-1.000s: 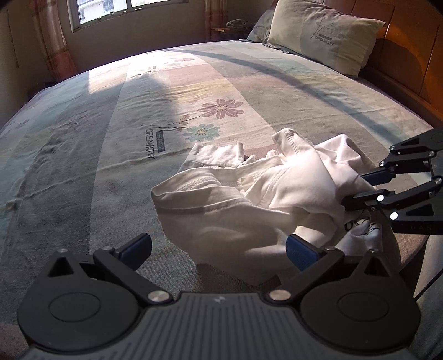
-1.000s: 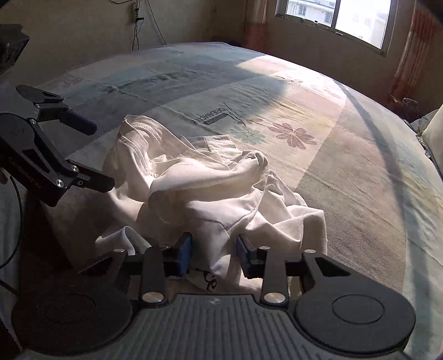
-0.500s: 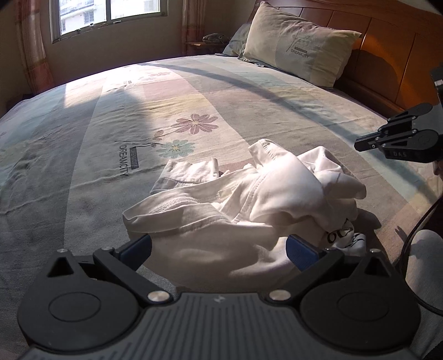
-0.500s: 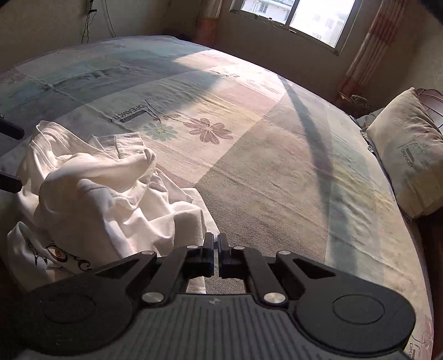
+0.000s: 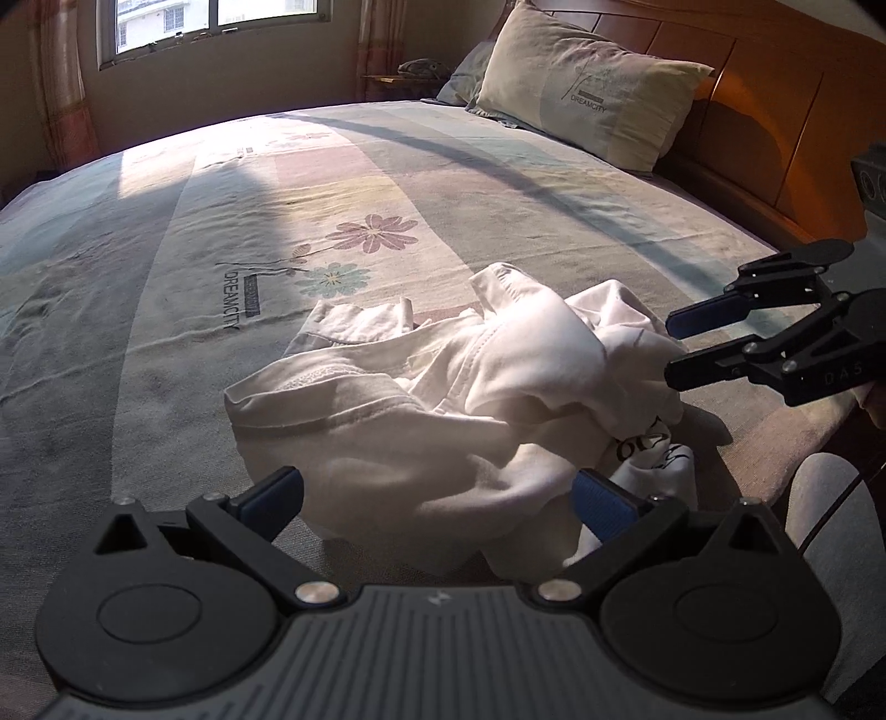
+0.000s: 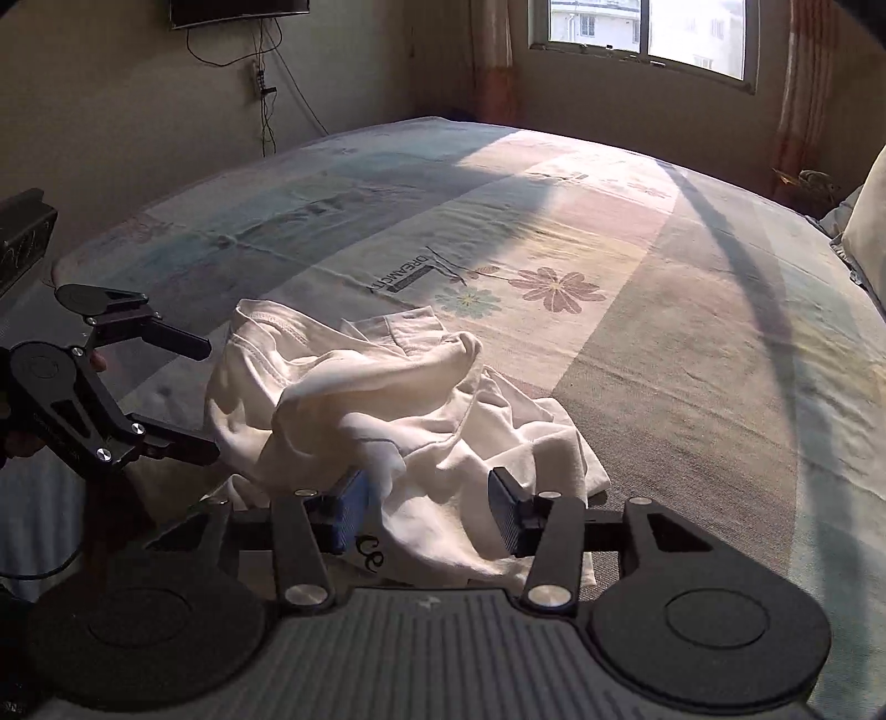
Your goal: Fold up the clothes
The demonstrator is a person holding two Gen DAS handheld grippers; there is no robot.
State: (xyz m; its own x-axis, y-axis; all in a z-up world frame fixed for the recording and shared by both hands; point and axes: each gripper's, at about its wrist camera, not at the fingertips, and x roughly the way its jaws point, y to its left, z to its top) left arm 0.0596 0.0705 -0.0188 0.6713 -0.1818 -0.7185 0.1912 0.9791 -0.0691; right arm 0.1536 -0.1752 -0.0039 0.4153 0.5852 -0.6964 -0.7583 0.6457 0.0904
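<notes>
A crumpled white garment (image 5: 443,410) (image 6: 387,410) with a dark printed design lies in a heap near the bed's edge. My left gripper (image 5: 437,498) stands open, its blue-padded fingers (image 5: 274,493) straddling the near hem of the heap. From the right wrist view that same left gripper (image 6: 210,399) sits at the garment's left side. My right gripper (image 6: 423,509) is open too, with cloth bulging between its pads without being pinched. It appears in the left wrist view as the right gripper (image 5: 673,349), hovering at the garment's right side.
The garment rests on a striped bedsheet (image 5: 277,232) with flower prints. A pillow (image 5: 592,83) leans on the wooden headboard (image 5: 775,111). A window (image 6: 642,27) and curtains stand beyond the bed. A cable (image 6: 50,570) trails at the bed's near edge.
The right gripper was shut and swung away half a second ago; it has come back to the garment and opened. The left gripper stayed open near the hem.
</notes>
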